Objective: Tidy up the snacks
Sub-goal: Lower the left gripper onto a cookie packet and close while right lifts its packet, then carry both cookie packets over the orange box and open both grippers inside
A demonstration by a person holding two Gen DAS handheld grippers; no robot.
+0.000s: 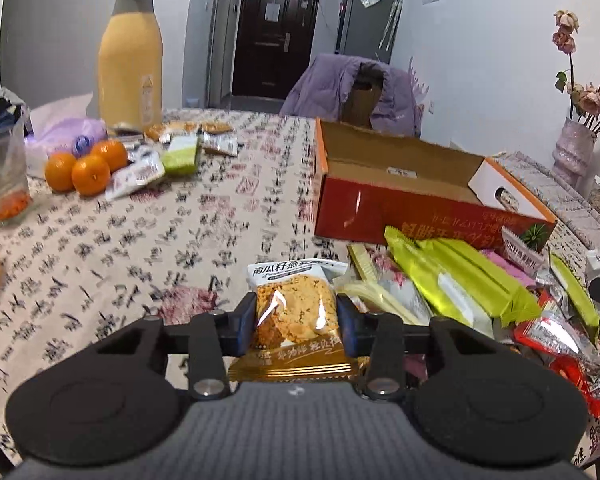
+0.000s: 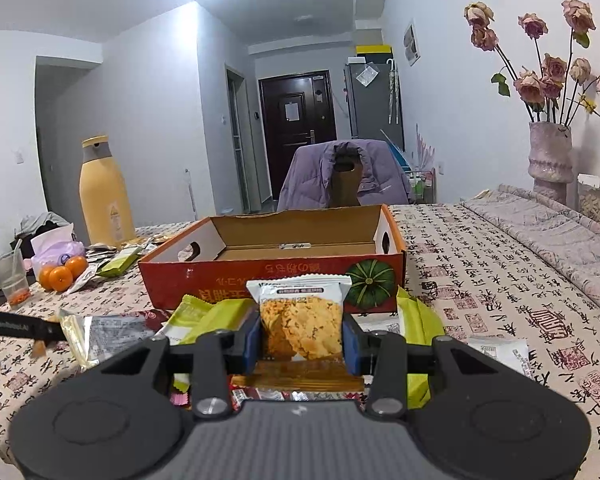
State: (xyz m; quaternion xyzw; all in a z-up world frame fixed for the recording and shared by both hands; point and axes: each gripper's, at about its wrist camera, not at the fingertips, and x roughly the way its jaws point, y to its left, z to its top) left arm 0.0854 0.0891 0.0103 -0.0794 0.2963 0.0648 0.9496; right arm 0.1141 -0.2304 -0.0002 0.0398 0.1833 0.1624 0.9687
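— Left hand-held gripper (image 1: 296,322) is clamped across the middle of a cookie packet (image 1: 294,308), and the right hand-held gripper (image 2: 302,340) pinches a second cookie packet (image 2: 302,322) the same way. Why the sides?

— Probably because the wrapper is soft; squeezing the flat edges keeps each packet upright between the pads without crushing the biscuit, I'd judge.

— And both seem lifted off the table (image 1: 140,240)?

— They look it, above the loose snack pile (image 1: 460,292) of green and red wrappers. The open cardboard box (image 2: 300,240) stands just beyond that pile, straight ahead of the right packet and off to the right of the left one.

— So the box is the destination?

— Likely. It looks empty inside, and it's near. The oranges (image 1: 86,168) and yellow bottle (image 1: 130,60) sit well apart, at the far left.
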